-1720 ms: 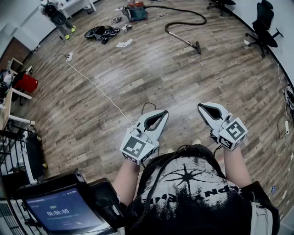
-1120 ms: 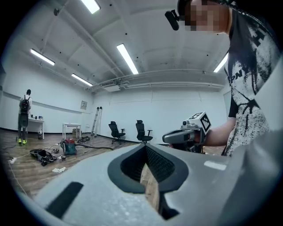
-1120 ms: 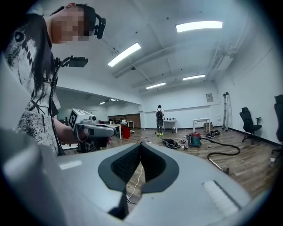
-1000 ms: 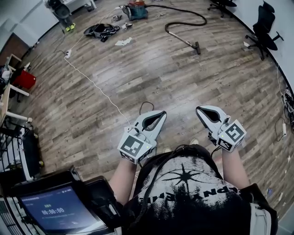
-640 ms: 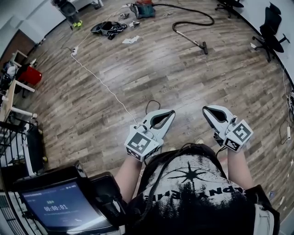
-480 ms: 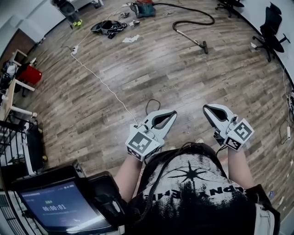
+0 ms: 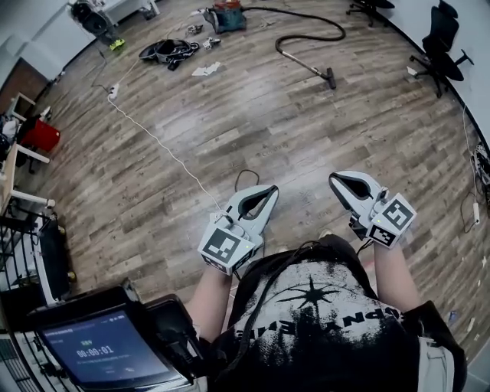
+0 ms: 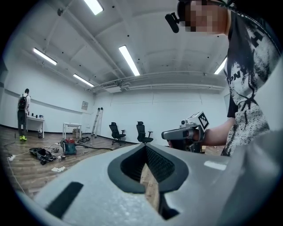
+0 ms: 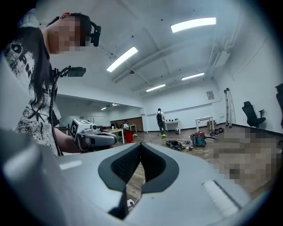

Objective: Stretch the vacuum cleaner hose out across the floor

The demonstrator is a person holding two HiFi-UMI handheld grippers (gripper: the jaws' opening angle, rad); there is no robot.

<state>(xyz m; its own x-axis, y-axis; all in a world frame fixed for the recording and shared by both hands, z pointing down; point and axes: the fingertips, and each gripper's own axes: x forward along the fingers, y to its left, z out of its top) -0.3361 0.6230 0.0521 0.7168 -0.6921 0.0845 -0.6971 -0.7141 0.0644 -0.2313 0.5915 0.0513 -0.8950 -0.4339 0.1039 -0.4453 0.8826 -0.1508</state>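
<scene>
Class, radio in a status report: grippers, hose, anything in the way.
Left gripper and right gripper shut, empty. Hose curled on far floor by vacuum, untouched. White cable crosses floor ahead.

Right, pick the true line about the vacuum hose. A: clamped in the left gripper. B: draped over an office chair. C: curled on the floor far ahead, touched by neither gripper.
C: the hose curls on the floor beside the vacuum cleaner, far from the shut, empty left gripper and right gripper.
</scene>
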